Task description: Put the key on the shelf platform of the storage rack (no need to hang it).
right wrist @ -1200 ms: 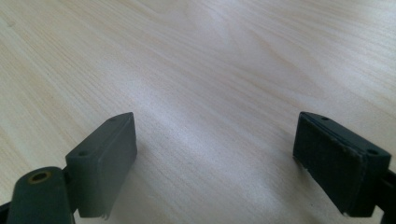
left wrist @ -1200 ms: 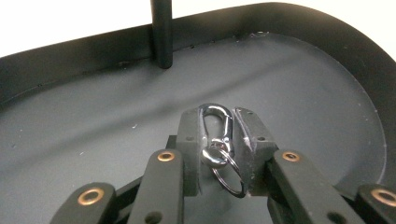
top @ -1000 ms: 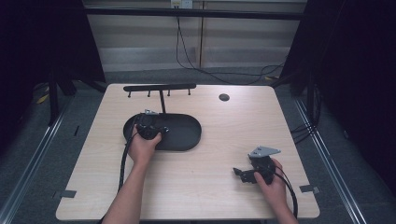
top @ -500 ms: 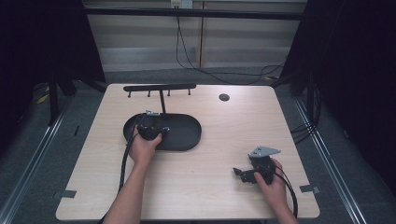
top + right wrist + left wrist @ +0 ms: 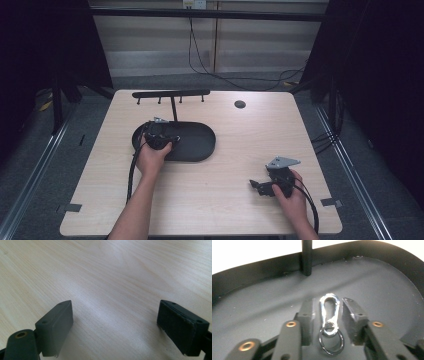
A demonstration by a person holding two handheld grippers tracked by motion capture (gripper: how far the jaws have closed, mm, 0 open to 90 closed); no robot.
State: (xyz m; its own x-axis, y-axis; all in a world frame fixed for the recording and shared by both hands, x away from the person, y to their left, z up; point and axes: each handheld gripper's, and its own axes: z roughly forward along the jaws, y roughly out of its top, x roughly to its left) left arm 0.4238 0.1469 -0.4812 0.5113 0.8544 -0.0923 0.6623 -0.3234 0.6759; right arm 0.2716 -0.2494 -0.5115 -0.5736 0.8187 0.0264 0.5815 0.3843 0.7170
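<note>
A silver carabiner clip with a dark key ring on its near end lies flat on the black oval base of a stand. My left gripper rests low on that base, its jaws open just wider than the clip, one on each side with a thin gap. In the high view the left gripper sits at the base's left end. My right gripper lies near the table's front right, and its jaws stand wide open over bare wood.
The stand's thin upright post rises from the base just beyond the clip and carries a crossbar with small hooks. A dark round disc sits at the back of the wooden table. Cables trail from both grippers.
</note>
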